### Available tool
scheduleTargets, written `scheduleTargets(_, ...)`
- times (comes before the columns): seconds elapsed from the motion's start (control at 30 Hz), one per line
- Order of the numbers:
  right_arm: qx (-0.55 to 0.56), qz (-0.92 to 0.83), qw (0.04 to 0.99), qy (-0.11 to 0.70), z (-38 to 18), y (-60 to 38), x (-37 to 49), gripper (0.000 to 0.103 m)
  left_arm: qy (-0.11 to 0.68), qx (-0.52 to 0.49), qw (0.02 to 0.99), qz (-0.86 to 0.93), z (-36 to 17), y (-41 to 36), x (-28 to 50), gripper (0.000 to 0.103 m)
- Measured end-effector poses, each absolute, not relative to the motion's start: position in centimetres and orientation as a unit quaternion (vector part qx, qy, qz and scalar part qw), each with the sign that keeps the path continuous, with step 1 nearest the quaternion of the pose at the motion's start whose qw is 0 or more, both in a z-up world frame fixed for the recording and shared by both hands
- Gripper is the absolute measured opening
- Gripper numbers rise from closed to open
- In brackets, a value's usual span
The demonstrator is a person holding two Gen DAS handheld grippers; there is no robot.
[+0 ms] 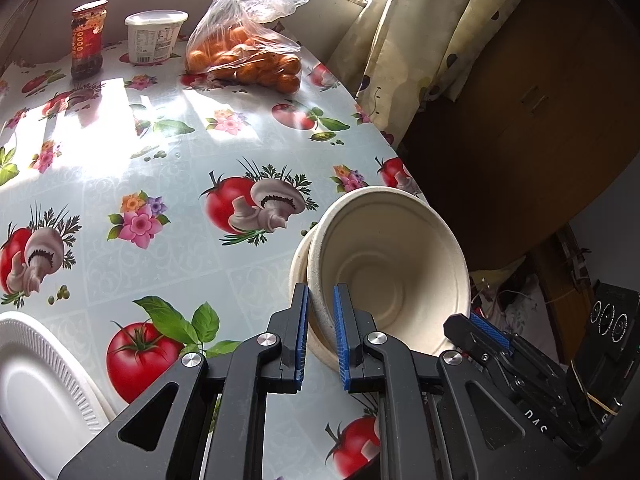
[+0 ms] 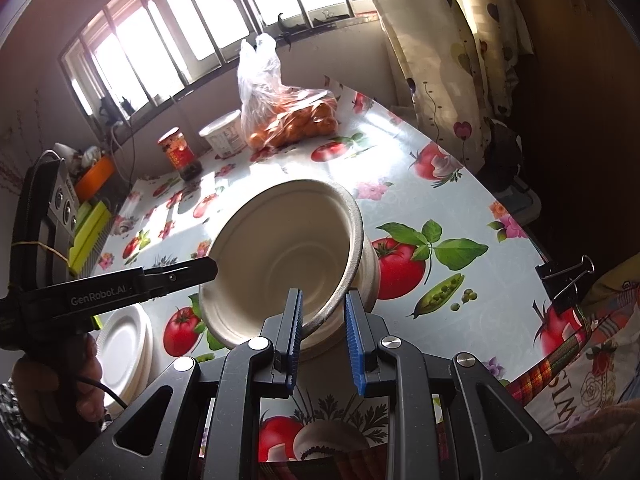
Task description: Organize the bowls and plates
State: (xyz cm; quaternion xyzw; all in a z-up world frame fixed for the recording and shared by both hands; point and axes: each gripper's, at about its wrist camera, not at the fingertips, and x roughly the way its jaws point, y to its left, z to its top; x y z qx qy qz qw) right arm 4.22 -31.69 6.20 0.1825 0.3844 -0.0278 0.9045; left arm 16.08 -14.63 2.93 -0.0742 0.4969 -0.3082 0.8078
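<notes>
While I watch through the left wrist camera, my left gripper (image 1: 321, 330) is clamped on the near rim of a nested pair of bowls (image 1: 394, 264), one pad inside and one outside, with the stack tilted above the table (image 1: 168, 168) near its right edge. They look like moulded pulp: light, fairly stiff, a little rough, so the rim is the sensible hold, though I judge a hard squeeze could crease it. A stack of white plates (image 1: 36, 392) sits at lower left, and the right gripper's tip (image 1: 476, 330) reaches the far rim.

Through the right wrist camera, my right gripper (image 2: 323, 330) pinches the opposite rim of the same bowls (image 2: 280, 256). Only this view shows the window (image 2: 192, 40) and the person's hand (image 2: 60, 384) holding the left tool; only the left shows the cabinet (image 1: 532, 92).
</notes>
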Motion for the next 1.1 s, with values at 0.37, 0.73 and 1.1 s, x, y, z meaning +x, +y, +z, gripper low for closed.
scheduleTargets(0.37,0.179,-0.034,0.900,0.397,5.6,-31.5,4.5,0.021,0.507,-0.074,0.803,-0.305,2.1,-14.8,16.1,0.013)
scheduleTargets(0.73,0.173,-0.040,0.897,0.404,5.1,-31.3,4.8,0.021,0.513,-0.074,0.800,-0.301,1.6,-14.9,16.3,0.013)
scheduleTargets(1.1,0.162,-0.047,0.899,0.403,4.7,-31.4,4.8,0.022,0.513,-0.073,0.801,-0.301,1.5,-15.1,16.2,0.013)
